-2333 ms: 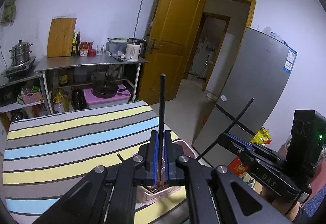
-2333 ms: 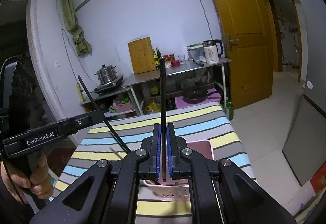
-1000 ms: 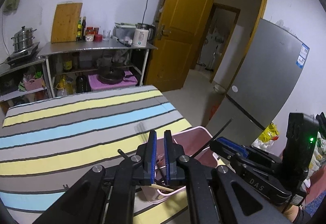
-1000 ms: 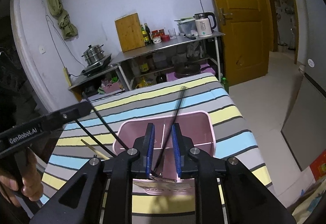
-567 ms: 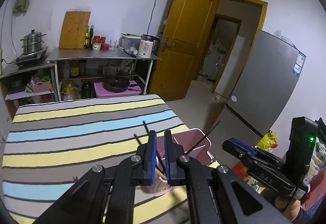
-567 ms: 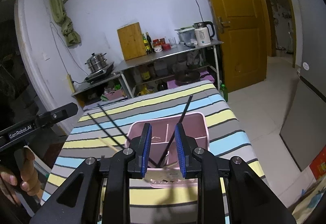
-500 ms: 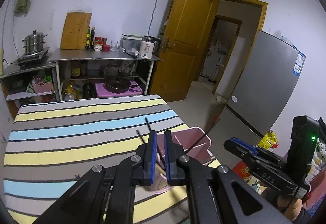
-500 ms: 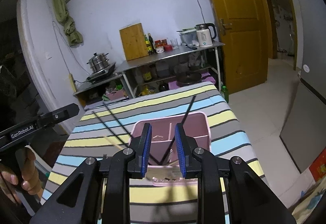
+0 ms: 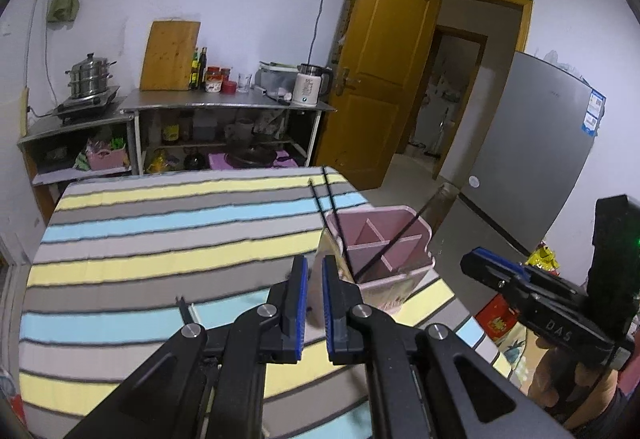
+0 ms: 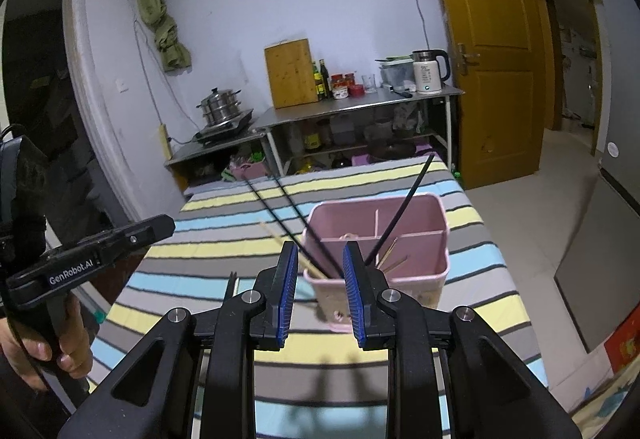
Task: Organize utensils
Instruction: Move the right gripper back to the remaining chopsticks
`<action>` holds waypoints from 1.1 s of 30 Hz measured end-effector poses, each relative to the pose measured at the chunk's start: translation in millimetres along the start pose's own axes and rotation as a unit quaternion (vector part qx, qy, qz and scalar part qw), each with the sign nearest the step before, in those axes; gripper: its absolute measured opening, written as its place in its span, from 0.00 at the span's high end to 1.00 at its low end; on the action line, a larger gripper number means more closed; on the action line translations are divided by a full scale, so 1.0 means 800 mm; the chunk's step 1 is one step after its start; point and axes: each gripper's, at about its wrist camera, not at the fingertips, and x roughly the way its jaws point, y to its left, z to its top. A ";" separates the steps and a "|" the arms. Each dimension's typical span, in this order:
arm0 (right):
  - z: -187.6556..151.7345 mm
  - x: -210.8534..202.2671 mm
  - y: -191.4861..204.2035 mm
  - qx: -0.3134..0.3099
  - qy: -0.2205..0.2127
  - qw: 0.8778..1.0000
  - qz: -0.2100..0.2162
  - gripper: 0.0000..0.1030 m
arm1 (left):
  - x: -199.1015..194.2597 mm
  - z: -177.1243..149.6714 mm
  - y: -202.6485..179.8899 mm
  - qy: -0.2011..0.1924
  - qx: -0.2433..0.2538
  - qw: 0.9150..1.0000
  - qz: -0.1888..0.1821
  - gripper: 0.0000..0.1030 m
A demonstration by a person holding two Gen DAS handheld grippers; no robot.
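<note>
Pink plastic utensil caddy with inner dividers (image 10: 408, 239) near the right edge of the striped tablecloth (image 9: 160, 239). Thin black chopsticks (image 10: 404, 207) leaning out of its compartments, pale wooden sticks (image 10: 390, 255) beside them. Right gripper (image 10: 320, 291) spread, nothing between the blue pads, just in front of the caddy. Left gripper (image 9: 315, 303) pressed nearly together and empty, hovering over the cloth beside the caddy.

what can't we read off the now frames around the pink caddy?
- Pink caddy, right wrist view: near compartment's floor and chopstick tips hidden by the front wall and right gripper.
- Left wrist view: pale thing past the left gripper is motion-blurred, unidentifiable.
- Small dark object on the tablecloth: too small.
</note>
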 end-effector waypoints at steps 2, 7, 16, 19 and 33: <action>-0.005 0.002 0.004 -0.003 0.005 1.000 0.003 0.77 | -0.003 -0.014 0.004 0.001 -0.002 1.000 0.005 0.94; -0.026 0.008 0.014 -0.011 0.019 1.000 0.014 0.77 | -0.009 -0.043 0.016 0.005 -0.013 1.000 0.013 0.94; -0.049 0.018 0.027 -0.014 0.040 0.999 0.028 0.77 | -0.012 -0.080 0.045 0.019 -0.033 0.999 0.036 0.94; -0.057 0.024 0.033 -0.019 0.049 0.998 0.031 0.77 | -0.009 -0.091 0.054 0.029 -0.042 0.998 0.041 0.94; -0.092 0.071 0.065 -0.040 0.102 0.992 0.055 0.77 | 0.043 -0.136 0.106 0.092 -0.085 0.990 0.070 0.87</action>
